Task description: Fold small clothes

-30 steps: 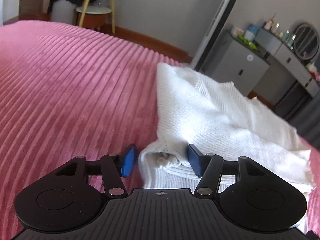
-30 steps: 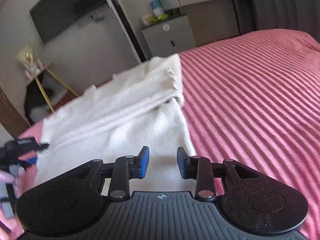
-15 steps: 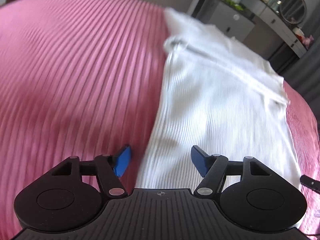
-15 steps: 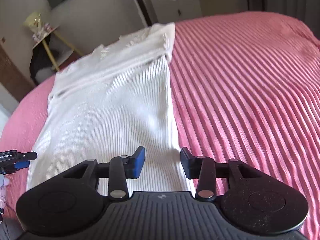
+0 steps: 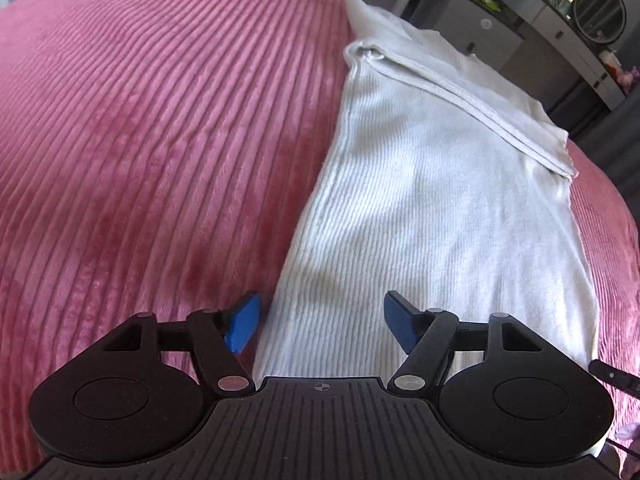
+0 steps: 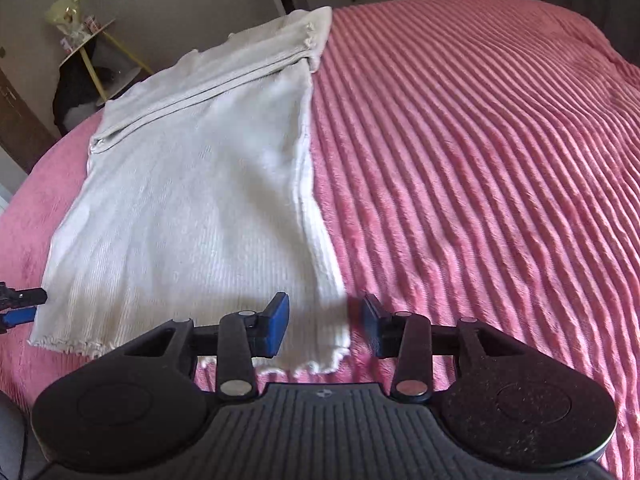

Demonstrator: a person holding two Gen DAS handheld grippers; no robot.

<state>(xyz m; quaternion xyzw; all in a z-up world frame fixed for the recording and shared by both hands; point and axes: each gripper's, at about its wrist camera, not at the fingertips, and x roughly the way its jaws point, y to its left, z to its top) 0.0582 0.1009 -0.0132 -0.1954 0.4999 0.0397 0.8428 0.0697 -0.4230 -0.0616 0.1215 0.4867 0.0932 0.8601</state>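
A white ribbed knit garment (image 5: 432,184) lies lengthwise on the pink bedspread (image 5: 160,128), its far end folded over itself. It also shows in the right wrist view (image 6: 200,208), with a frayed hem nearest me. My left gripper (image 5: 322,322) is open and empty, hovering over the garment's near left corner. My right gripper (image 6: 326,326) is open and empty over the near right hem corner. The left gripper's tip (image 6: 20,304) shows at the left edge of the right wrist view.
The ribbed pink bedspread (image 6: 480,160) spreads wide to both sides of the garment. Beyond the bed stand a grey cabinet (image 5: 476,28), a dresser with a round mirror (image 5: 600,0), and a small round side table (image 6: 96,40).
Both grippers have pulled back from the folded far end to the near hem. Both jaws have opened wider. The garment now lies stretched out flat.
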